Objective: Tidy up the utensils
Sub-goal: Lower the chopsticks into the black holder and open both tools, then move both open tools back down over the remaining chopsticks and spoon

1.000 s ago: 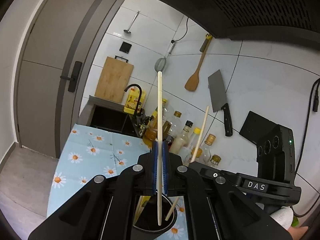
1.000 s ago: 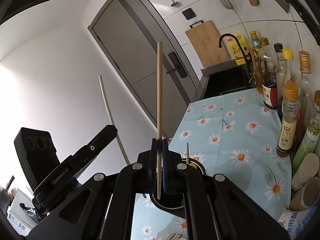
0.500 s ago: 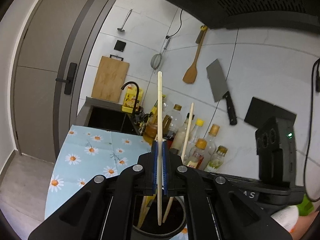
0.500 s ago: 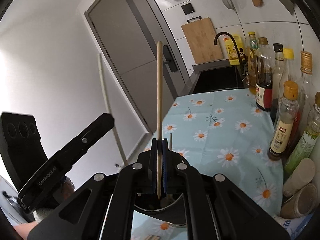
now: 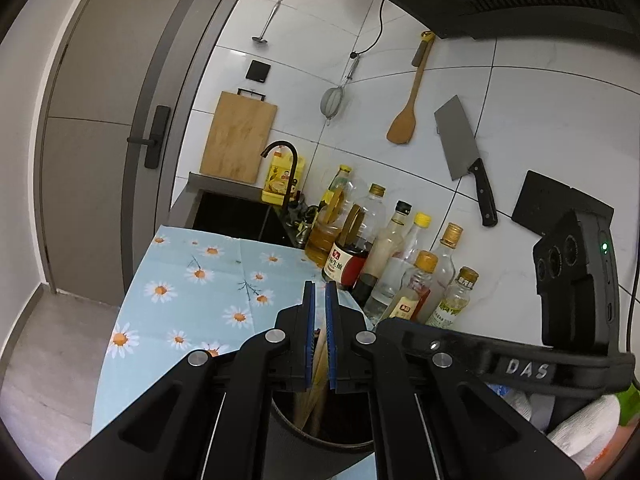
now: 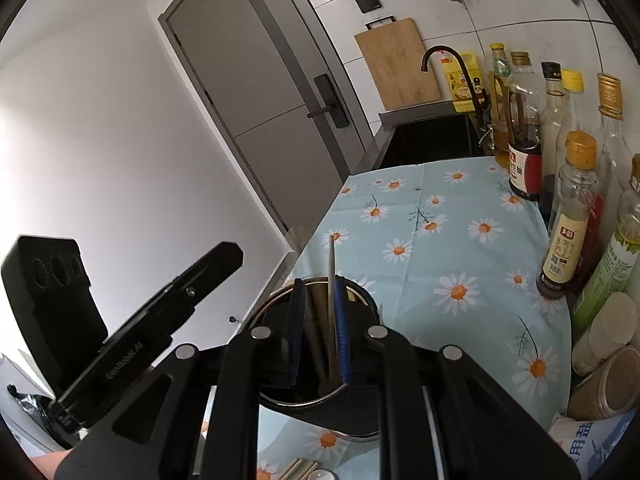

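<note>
A dark round utensil holder (image 6: 362,300) stands on the daisy tablecloth, right under both grippers; it also shows in the left wrist view (image 5: 320,436). Several wooden chopsticks (image 6: 331,280) stand inside it, also seen in the left wrist view (image 5: 316,364). My left gripper (image 5: 319,292) is open by a narrow gap and empty, just above the holder. My right gripper (image 6: 318,284) is open and empty over the holder, with chopsticks standing loose between its pads. The left gripper's body (image 6: 132,340) shows at the left of the right wrist view.
Several oil and sauce bottles (image 5: 400,264) line the tiled wall at the right. A sink with a black faucet (image 5: 280,168) lies beyond the cloth. More chopsticks (image 6: 298,470) lie on the cloth near the front edge. A cleaver (image 5: 464,152) and spatula hang on the wall.
Both grippers held one chopstick upright over the holder. Both lowered, opened and let go; the chopsticks now stand in the holder.
</note>
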The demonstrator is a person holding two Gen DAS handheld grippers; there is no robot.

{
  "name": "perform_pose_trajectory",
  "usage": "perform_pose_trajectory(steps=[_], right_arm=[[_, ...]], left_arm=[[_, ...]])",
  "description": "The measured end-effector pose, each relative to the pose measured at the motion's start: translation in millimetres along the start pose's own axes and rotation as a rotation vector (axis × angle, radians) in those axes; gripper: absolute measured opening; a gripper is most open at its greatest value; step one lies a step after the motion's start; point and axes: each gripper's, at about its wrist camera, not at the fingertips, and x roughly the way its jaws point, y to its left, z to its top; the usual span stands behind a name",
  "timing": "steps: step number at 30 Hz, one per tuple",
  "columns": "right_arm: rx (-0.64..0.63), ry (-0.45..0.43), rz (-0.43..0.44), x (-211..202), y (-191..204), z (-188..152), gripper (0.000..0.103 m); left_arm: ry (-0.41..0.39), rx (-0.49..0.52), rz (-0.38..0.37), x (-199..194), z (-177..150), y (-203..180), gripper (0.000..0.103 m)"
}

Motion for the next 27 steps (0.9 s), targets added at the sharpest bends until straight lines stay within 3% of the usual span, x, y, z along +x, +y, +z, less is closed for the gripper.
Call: perform_pose_trajectory(steps=[3, 11, 13, 17, 23, 27], right_arm=[[0.007, -0.009, 0.002, -6.3, -0.9, 0.7, 0.016], [0.037, -0.02, 0.015, -22.8, -0.7, -1.0, 0.021], [0.046, -0.024, 0.027, -28.8, 0.3, -2.1, 0.022], [0.07, -0.025, 0.062, -42.9, 2.7, -5.2, 0.023], [0.072, -0.039, 0.074, -65.9, 8.1, -14.8, 0.029], [0.083, -0.024, 0.091, -74.4, 8.6, -26.4, 0.03]], left_arm=[[0.001, -0.001, 0.002, -2.8, -0.5, -1.1, 0.012], [0.006, -0.003, 0.023, -15.5, -1.2, -5.0, 0.013], [0.011, -0.004, 0.026, -18.7, -0.6, -6.5, 0.02], [0.026, 0.009, 0.033, -32.7, -2.3, -10.7, 0.021], [0.104, 0.038, 0.045, -50.8, -12.0, -12.4, 0.023], [0.215, 0.039, 0.069, -58.1, -22.8, -9.3, 0.023]])
